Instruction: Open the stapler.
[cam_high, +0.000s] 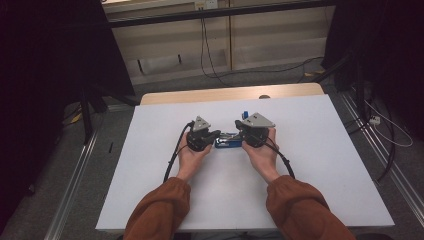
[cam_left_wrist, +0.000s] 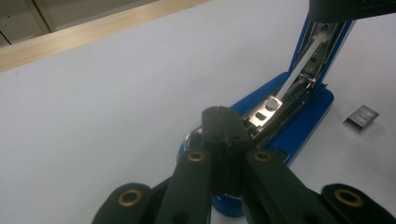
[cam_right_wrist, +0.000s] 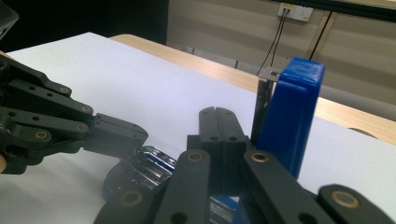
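Glossy blue plastic stapler (cam_left_wrist: 299, 126) with shiny metal inside, on a matt white table (cam_high: 320, 165).

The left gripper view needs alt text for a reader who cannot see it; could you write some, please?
The left gripper's shut black jaws rest at the near end of an opened blue stapler on a white table. A small strip of staples lies beside it.

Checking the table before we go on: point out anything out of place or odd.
The blue stapler lies between the grippers with its top arm swung upright, the magazine exposed. A loose strip of staples lies on the white table beside it.
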